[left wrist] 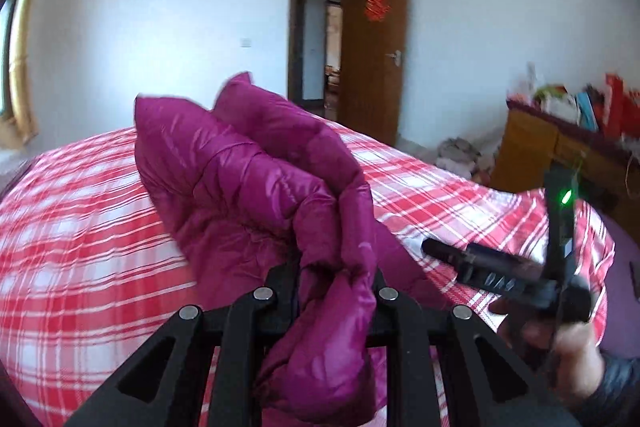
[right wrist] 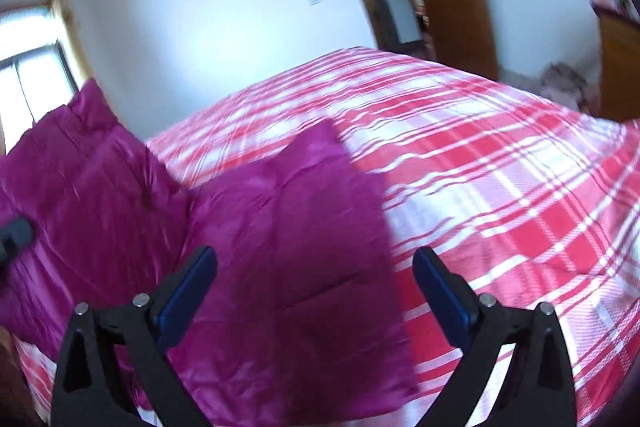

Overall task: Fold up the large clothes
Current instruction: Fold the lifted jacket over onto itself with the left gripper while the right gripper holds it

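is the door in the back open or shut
Open: the brown door stands swung away from its frame, and another room shows through the doorway.

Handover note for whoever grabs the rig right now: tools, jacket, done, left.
Left tool: shut on a bunched fold of the magenta puffer jacket, holding that part raised off the bed.
Right tool: open, pads clear of the fabric; a jacket panel lies between and under its fingers, not gripped.
Jacket: partly on the red plaid bedspread, partly lifted, puffy sections bunched and loosely doubled over.
Done: no finished fold visible.
Left: probably regrip with the right tool, lay the jacket flat, fold the panels and sleeves in, then fold it to a compact stack.
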Demonstrator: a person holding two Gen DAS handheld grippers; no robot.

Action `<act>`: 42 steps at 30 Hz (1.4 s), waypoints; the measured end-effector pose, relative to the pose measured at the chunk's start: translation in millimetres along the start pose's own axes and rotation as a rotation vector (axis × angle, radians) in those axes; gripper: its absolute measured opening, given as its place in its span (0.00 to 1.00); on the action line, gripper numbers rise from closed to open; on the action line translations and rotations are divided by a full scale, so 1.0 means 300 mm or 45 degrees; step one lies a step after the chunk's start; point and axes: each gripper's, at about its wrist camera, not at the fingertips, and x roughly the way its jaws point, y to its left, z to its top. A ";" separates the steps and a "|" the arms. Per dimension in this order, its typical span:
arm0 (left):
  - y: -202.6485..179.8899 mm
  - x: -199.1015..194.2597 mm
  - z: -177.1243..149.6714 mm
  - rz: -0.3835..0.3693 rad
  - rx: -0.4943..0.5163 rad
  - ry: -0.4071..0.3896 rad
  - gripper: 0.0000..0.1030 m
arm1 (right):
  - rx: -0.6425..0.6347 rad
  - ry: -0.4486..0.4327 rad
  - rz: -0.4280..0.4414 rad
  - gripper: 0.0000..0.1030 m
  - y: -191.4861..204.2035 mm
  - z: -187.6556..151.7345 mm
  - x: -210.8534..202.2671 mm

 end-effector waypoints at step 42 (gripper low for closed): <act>0.078 0.203 -0.140 0.211 0.024 0.076 0.84 | -0.227 0.403 0.174 0.26 -0.006 0.152 0.238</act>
